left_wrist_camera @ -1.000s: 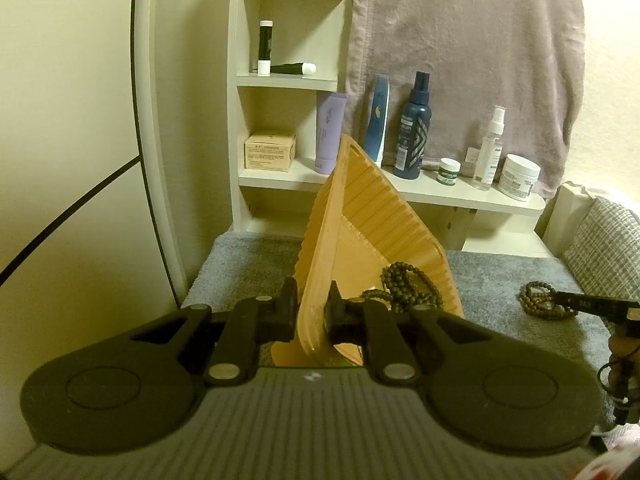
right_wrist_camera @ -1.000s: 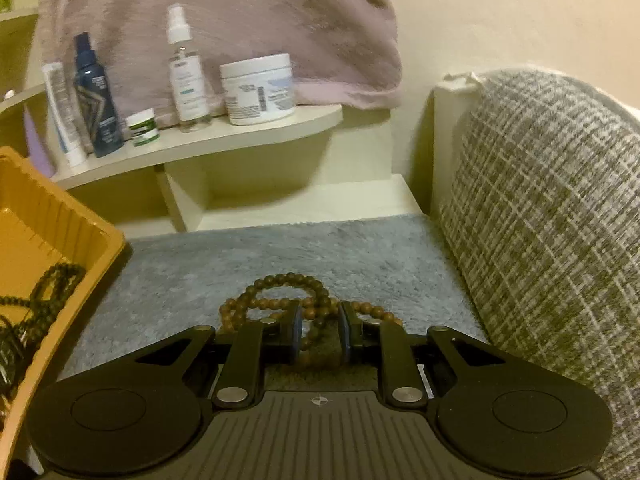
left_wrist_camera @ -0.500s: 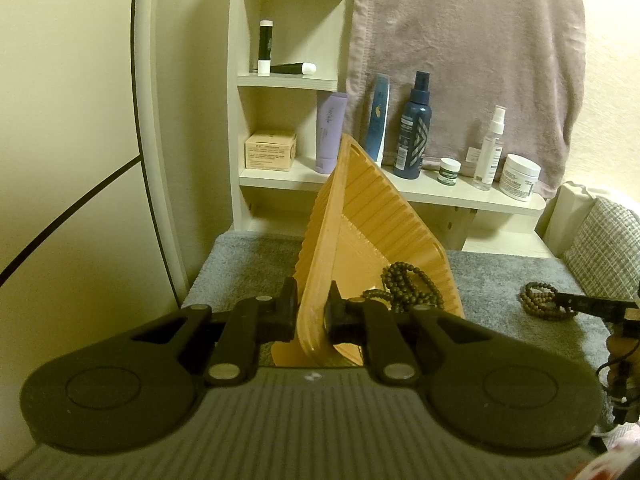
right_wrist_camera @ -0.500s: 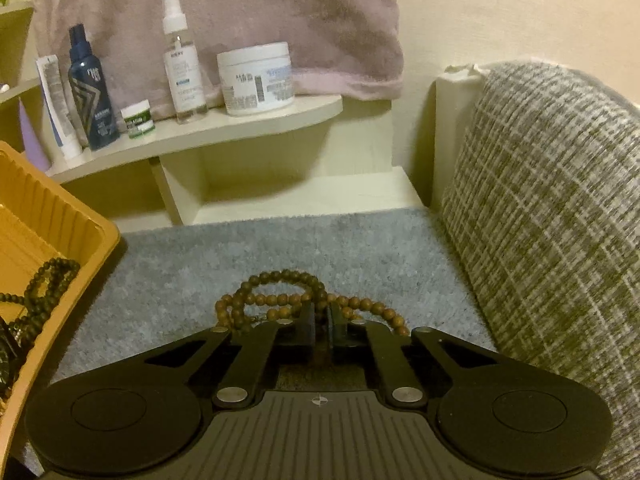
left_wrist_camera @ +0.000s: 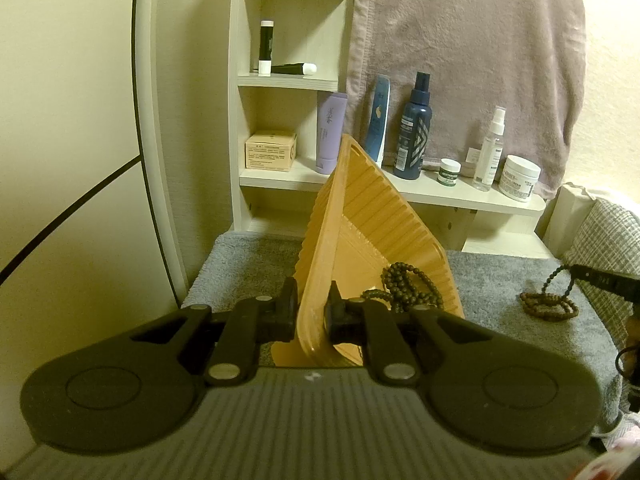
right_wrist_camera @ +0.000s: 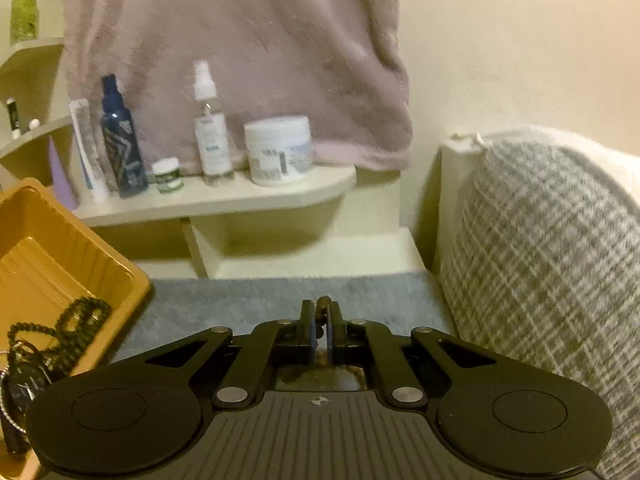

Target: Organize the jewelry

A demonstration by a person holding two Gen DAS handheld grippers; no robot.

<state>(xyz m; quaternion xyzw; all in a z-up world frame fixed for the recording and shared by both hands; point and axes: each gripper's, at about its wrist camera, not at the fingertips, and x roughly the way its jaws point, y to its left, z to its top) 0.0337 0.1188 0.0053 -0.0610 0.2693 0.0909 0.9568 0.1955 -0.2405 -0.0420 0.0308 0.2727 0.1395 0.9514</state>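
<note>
Brown bead bracelet [left_wrist_camera: 550, 305] partly lifted off the grey mat [left_wrist_camera: 500, 280], one strand pinched in the right gripper [right_wrist_camera: 319, 330], jaws closed on a few beads, the remaining loops trailing on the mat below. Left gripper [left_wrist_camera: 312, 314] clamped on the near wall of the orange tray [left_wrist_camera: 372, 216], tilting it up, a darker bead string [left_wrist_camera: 400, 284] and a watch [right_wrist_camera: 24, 380] already inside. Likely light and entirely limp: a strung loop, sagging and swinging from any single pinch point, round beads apt to roll between pads. Best held across the cord between two beads, not on one bead's crown. Tray thin, ribbed, probably flexible under a rim grip.
</note>
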